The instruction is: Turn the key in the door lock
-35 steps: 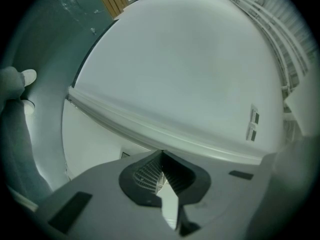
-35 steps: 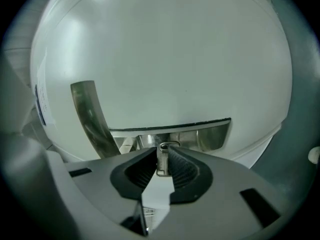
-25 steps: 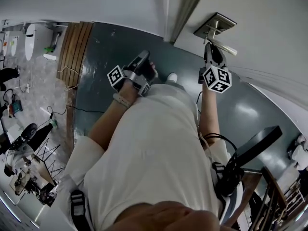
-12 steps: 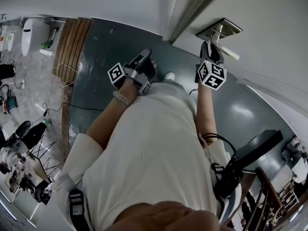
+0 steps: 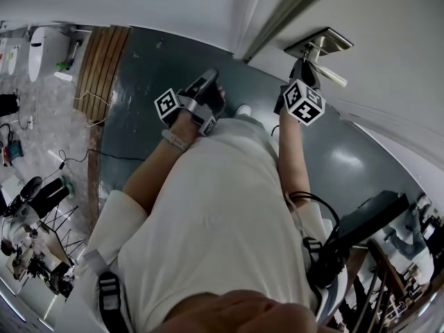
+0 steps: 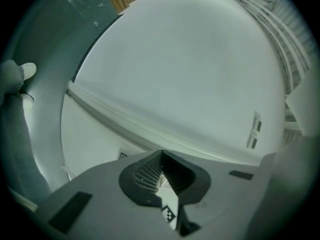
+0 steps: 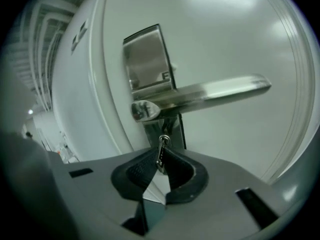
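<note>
A small metal key [image 7: 161,153] sticks out of the lock below the silver lever handle [image 7: 210,93] on the steel lock plate [image 7: 148,59] of the white door [image 7: 235,29]. My right gripper [image 7: 161,160] has just been closing, and its ribbed pads now press on the key's head. In the head view that right gripper [image 5: 303,71] points up at the lock plate [image 5: 319,44]. My left gripper [image 5: 206,83] hangs apart over the floor, away from the door. In its own view the left gripper [image 6: 161,156] is shut and empty, facing a white wall.
The door frame [image 5: 277,12] runs beside the lock. Below lies a dark grey-green floor [image 5: 152,68] with a wooden strip [image 5: 104,61] at the left. Cables and gear [image 5: 35,207] clutter the far left. A black chair [image 5: 361,220] stands at the lower right.
The right gripper has drawn in closer under the handle toward the lock plate. The left gripper has stayed where it was.
</note>
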Motion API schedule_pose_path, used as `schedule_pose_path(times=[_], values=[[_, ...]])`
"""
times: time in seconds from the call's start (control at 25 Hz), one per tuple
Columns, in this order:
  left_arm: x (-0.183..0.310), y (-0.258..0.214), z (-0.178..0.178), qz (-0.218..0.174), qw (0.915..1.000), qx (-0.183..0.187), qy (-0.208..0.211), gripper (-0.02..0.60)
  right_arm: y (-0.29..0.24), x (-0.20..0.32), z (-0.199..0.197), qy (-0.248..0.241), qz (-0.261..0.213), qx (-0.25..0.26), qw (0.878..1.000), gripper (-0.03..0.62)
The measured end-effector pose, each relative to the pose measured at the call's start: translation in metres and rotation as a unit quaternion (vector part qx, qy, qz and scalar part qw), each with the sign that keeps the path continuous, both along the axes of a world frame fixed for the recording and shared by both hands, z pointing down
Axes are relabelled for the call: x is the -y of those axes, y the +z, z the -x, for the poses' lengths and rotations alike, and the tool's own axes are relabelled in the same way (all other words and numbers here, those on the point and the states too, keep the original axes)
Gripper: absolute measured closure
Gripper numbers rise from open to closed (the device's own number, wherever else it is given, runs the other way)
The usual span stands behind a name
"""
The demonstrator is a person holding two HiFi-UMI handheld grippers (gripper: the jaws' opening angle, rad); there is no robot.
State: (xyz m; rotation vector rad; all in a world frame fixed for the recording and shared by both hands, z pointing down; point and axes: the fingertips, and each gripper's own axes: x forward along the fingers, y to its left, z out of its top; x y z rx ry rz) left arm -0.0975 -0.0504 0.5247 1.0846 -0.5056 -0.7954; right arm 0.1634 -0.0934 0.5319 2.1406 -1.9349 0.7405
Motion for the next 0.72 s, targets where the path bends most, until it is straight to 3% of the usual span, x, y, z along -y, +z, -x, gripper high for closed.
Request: schedule_pose_path(times=[0.12, 0.2, 0.32, 0.44, 0.52, 0.64, 0.72], values=[[-0.001, 0.004, 0.001, 0.002, 1.0, 0.0, 0.0, 0.574, 0.004, 0.0, -0.003, 0.027, -0.012, 0.106, 0.994, 0.537], [-0.001, 0.006, 0.002, 0.003, 1.0, 0.001, 0.0, 0.574, 0.003, 0.0, -0.003, 0.039, -0.031, 0.216, 0.975, 0.539], [0.0, 0.009, 0.001, 0.003, 1.0, 0.002, 0.001, 0.574, 0.006, -0.001, -0.008, 0.056, -0.063, 0.376, 0.923, 0.542], [-0.001, 0.01, -0.001, 0.004, 1.0, 0.002, 0.004, 0.574, 0.012, -0.005, -0.01, 0.082, -0.081, 0.515, 0.849, 0.54], [-0.002, 0.01, -0.001, 0.006, 1.0, 0.002, 0.005, 0.574, 0.014, -0.006, -0.009, 0.09, -0.086, 0.58, 0.805, 0.539], [-0.002, 0.011, 0.001, 0.007, 1.0, 0.003, 0.004, 0.574, 0.016, -0.006, -0.008, 0.09, -0.093, 0.63, 0.766, 0.536], [-0.002, 0.012, 0.002, 0.007, 1.0, 0.004, 0.001, 0.574, 0.017, -0.006, -0.008, 0.085, -0.096, 0.64, 0.758, 0.534]])
